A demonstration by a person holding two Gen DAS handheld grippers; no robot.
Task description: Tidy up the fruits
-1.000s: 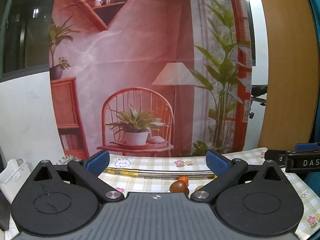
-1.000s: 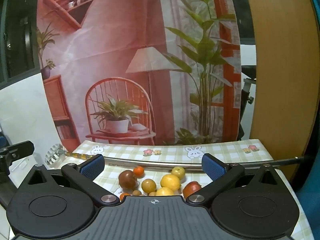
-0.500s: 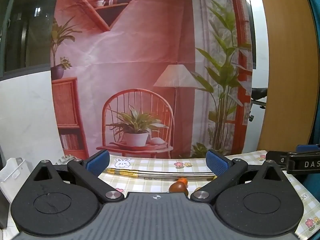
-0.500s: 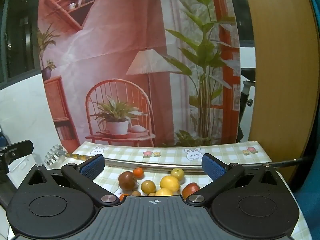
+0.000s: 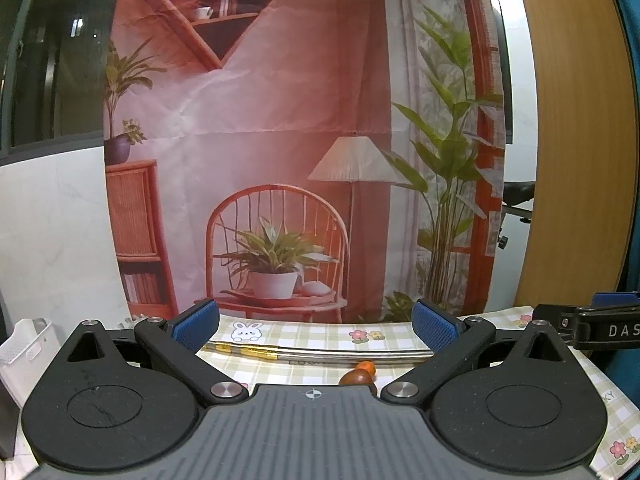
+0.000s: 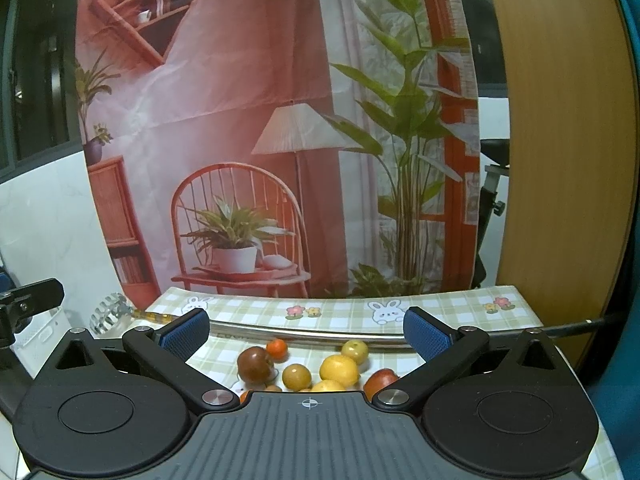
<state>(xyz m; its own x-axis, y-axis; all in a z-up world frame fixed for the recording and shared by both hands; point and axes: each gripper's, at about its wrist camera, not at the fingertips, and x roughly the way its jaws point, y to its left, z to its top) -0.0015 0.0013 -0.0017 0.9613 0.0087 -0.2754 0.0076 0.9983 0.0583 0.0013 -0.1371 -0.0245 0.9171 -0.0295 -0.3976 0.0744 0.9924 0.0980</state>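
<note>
Left claw (image 5: pixel 316 326) wide open, nothing between its blue pads (image 5: pixel 195 320), held above the near part of the tabletop (image 5: pixel 320 332). Right claw (image 6: pixel 306 332) also wide open and empty, pads (image 6: pixel 424 333) spread well apart.

Fruits sit loose in a cluster on the checked cloth (image 6: pixel 340 314), roughly mid-tabletop, just in front of the right claw. Dark red-brown fruit (image 6: pixel 255 364) at the left of the cluster, small orange one (image 6: pixel 277 349) just behind it toward the far edge. Round yellow-orange fruit (image 6: pixel 296 376) in the middle, big yellow fruit (image 6: pixel 338 370) beside it, smaller yellow-green one (image 6: pixel 354 350) behind that. Red fruit (image 6: pixel 380 380) at the right end, partly hidden by the claw body. A few more fruit tops peek over the claw body, too hidden to tell what they are.

Long metal rod (image 6: pixel 304 334) lies across the tabletop behind the fruit, parallel to the far edge; a round wire head (image 6: pixel 107 314) at its left end hangs past the left edge. Left view catches only the dark fruit (image 5: pixel 357 378) and the orange one (image 5: pixel 366 367), in front of the rod (image 5: pixel 312 354). White slotted basket (image 5: pixel 24 344) off the left edge. Printed backdrop (image 5: pixel 280 120) hangs behind the far edge.
</note>
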